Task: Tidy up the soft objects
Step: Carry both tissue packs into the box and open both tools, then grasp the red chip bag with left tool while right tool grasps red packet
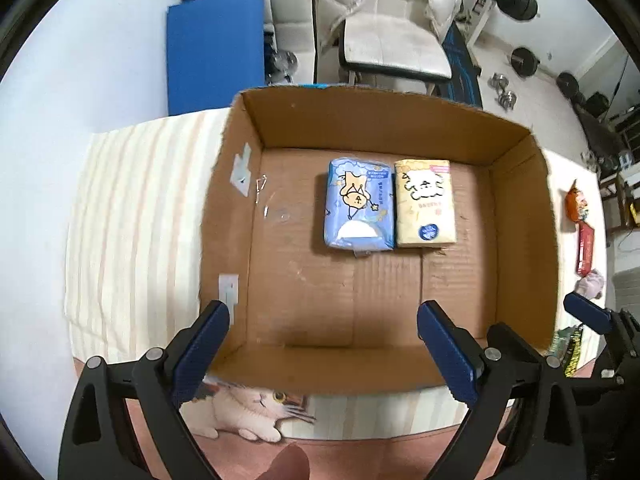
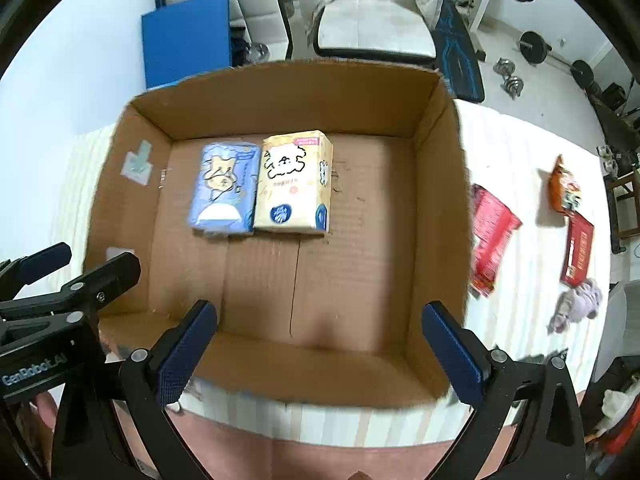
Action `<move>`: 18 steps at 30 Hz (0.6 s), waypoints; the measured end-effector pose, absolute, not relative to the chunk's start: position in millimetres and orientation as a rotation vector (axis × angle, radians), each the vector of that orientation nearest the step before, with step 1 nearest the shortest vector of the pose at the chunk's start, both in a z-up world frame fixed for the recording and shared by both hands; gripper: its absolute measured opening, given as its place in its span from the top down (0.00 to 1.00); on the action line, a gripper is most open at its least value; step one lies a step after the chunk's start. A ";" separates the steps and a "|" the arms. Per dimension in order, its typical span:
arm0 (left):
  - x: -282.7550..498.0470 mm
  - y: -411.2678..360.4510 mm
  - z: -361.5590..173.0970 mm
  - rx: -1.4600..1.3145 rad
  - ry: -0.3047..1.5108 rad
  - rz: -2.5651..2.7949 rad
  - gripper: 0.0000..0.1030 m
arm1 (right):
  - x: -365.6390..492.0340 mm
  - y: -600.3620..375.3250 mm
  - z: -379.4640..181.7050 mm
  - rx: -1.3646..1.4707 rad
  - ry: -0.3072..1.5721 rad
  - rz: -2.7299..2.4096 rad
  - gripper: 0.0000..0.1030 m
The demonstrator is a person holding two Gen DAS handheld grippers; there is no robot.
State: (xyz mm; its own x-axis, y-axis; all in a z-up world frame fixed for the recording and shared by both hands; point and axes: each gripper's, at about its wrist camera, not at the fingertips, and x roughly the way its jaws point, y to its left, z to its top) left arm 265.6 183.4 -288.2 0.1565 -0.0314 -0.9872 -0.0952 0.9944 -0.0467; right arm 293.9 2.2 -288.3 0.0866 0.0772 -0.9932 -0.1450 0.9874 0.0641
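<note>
A blue tissue pack [image 1: 358,206] and a yellow tissue pack [image 1: 425,204] lie side by side on the floor of an open cardboard box [image 1: 520,220]. Both packs show in the right wrist view too, blue [image 2: 224,190] and yellow [image 2: 294,184], inside the box [image 2: 440,200]. My left gripper [image 1: 324,344] is open and empty above the box's near edge. My right gripper [image 2: 320,344] is open and empty above the box's near edge. A lilac soft cloth [image 2: 578,306] lies on the striped table right of the box.
Right of the box lie red snack packets [image 2: 490,236] [image 2: 578,250] and an orange packet [image 2: 564,186]. The striped tablecloth [image 1: 120,220] extends left of the box. A chair [image 1: 392,44], a blue mat [image 1: 216,52] and weights [image 2: 534,46] stand behind.
</note>
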 end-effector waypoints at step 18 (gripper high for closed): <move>259.7 68.8 -192.2 0.033 1.269 -0.063 0.06 | 249.0 -106.0 -206.3 0.192 1.368 0.207 0.00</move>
State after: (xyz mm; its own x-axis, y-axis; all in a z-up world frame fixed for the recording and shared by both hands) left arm 259.7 68.8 -192.2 0.2961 -0.0295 -0.9547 0.0659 0.9978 -0.0104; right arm 249.0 -106.0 -206.3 0.1887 0.2575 -0.9477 -0.0344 0.9661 0.2557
